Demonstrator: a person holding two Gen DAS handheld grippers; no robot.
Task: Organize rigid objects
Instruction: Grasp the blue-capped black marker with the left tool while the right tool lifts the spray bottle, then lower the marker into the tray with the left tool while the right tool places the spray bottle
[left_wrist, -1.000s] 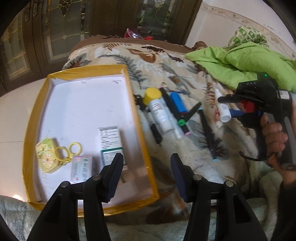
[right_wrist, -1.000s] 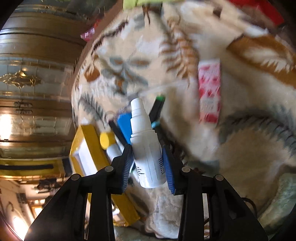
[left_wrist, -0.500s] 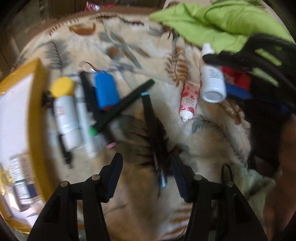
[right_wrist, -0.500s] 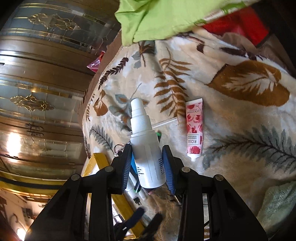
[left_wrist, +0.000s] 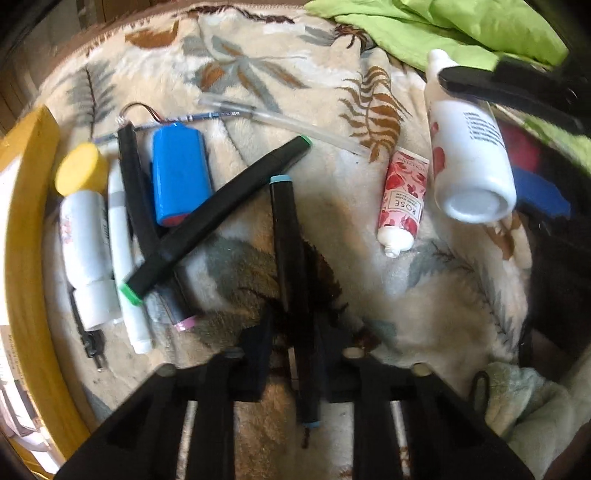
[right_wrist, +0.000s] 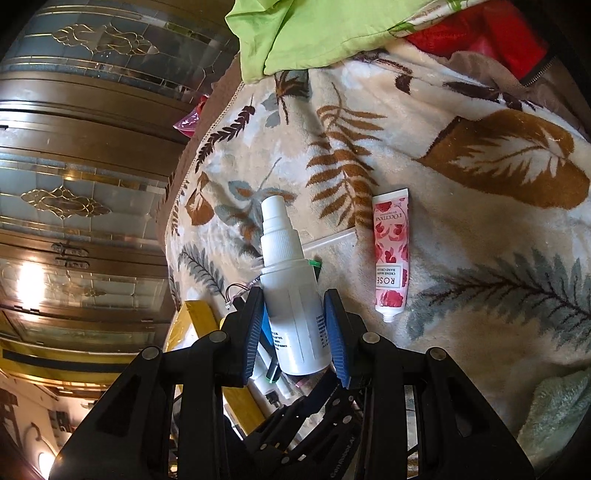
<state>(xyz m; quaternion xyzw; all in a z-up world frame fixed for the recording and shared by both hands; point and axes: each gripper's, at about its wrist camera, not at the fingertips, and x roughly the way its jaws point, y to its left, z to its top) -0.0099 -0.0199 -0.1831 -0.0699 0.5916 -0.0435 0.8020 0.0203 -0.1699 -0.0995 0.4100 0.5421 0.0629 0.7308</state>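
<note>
My right gripper (right_wrist: 295, 328) is shut on a white spray bottle (right_wrist: 291, 295), held above the leaf-print blanket; the bottle also shows in the left wrist view (left_wrist: 469, 147). My left gripper (left_wrist: 295, 332) is low over the blanket, its fingers on either side of a black marker with blue caps (left_wrist: 291, 266); the jaws look narrowed around it, blurred. To the left lie a black marker with green caps (left_wrist: 218, 218), a blue battery pack (left_wrist: 181, 177), a yellow-capped white bottle (left_wrist: 83, 229) and a white pen (left_wrist: 125, 258). A rose hand-cream tube (left_wrist: 402, 199) lies to the right.
The yellow-rimmed box (left_wrist: 22, 258) stands at the left edge, with cartons inside. A green cloth (left_wrist: 443, 26) lies at the back right. A clear straw (left_wrist: 295, 125) and a thin blue pen lie behind the markers. A wooden cabinet (right_wrist: 92, 147) stands beyond the bed.
My left gripper swung right from the box, dropped to the blanket and now straddles the blue-capped marker, jaws narrower. My right gripper kept hold of the spray bottle and tilted upward.
</note>
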